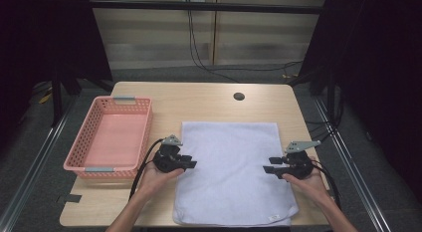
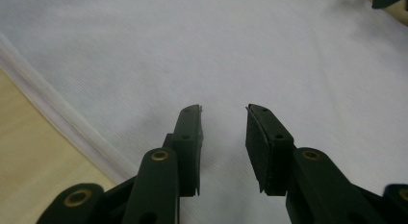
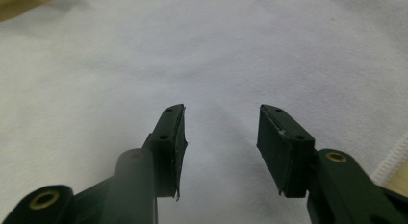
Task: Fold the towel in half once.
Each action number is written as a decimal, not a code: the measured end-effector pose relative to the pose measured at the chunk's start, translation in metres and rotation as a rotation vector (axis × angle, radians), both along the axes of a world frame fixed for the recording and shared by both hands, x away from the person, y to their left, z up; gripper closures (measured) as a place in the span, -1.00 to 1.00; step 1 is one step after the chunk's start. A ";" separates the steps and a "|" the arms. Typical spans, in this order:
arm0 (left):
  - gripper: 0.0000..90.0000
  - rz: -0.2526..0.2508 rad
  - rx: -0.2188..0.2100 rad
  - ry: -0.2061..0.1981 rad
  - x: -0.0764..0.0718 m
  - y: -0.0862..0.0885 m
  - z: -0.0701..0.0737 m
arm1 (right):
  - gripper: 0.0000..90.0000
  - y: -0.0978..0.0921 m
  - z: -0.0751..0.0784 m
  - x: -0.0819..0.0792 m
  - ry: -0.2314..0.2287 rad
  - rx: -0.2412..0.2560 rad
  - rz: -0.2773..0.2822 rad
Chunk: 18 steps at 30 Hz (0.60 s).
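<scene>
Both tongs gape with nothing between their jaws: the left tongs over the towel's left edge, the right tongs near its right edge, pointing at each other. A white towel lies flat on the counter, reaching its near edge. It looks soft, light and limp; I'd pinch a hem or corner. One empty pink basket sits by the left edge, blocking nothing.
</scene>
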<state>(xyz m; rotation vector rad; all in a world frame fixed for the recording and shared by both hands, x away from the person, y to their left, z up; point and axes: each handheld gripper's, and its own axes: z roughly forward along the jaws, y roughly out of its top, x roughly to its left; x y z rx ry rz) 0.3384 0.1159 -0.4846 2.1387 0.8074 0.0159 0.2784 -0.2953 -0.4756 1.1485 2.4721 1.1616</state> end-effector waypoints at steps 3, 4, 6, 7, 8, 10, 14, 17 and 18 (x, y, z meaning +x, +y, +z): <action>0.45 0.017 0.015 0.013 0.008 0.001 -0.006 | 0.19 0.001 -0.007 0.012 0.022 -0.006 -0.003; 0.43 0.026 0.019 0.019 0.009 0.001 -0.008 | 0.19 0.002 -0.010 0.017 0.032 -0.014 0.000; 0.38 0.014 0.047 0.016 0.009 -0.001 -0.012 | 0.21 0.005 -0.016 0.027 0.039 -0.029 -0.003; 0.36 0.004 0.051 0.004 0.007 -0.001 -0.013 | 0.21 0.006 -0.018 0.030 0.043 -0.034 0.000; 0.35 0.007 0.053 -0.001 0.006 -0.002 -0.013 | 0.23 0.006 -0.020 0.034 0.048 -0.040 0.001; 0.37 -0.002 0.064 -0.014 0.005 -0.002 -0.014 | 0.28 0.006 -0.022 0.036 0.047 -0.044 -0.003; 0.32 -0.010 0.074 -0.032 -0.005 -0.003 -0.014 | 0.27 0.007 -0.023 0.026 0.020 -0.069 0.011; 0.32 -0.027 0.059 -0.015 -0.016 -0.001 -0.014 | 0.27 0.005 -0.022 0.015 0.023 -0.078 0.029; 0.32 -0.035 0.060 -0.020 -0.020 0.000 -0.014 | 0.27 0.005 -0.022 0.012 0.021 -0.081 0.031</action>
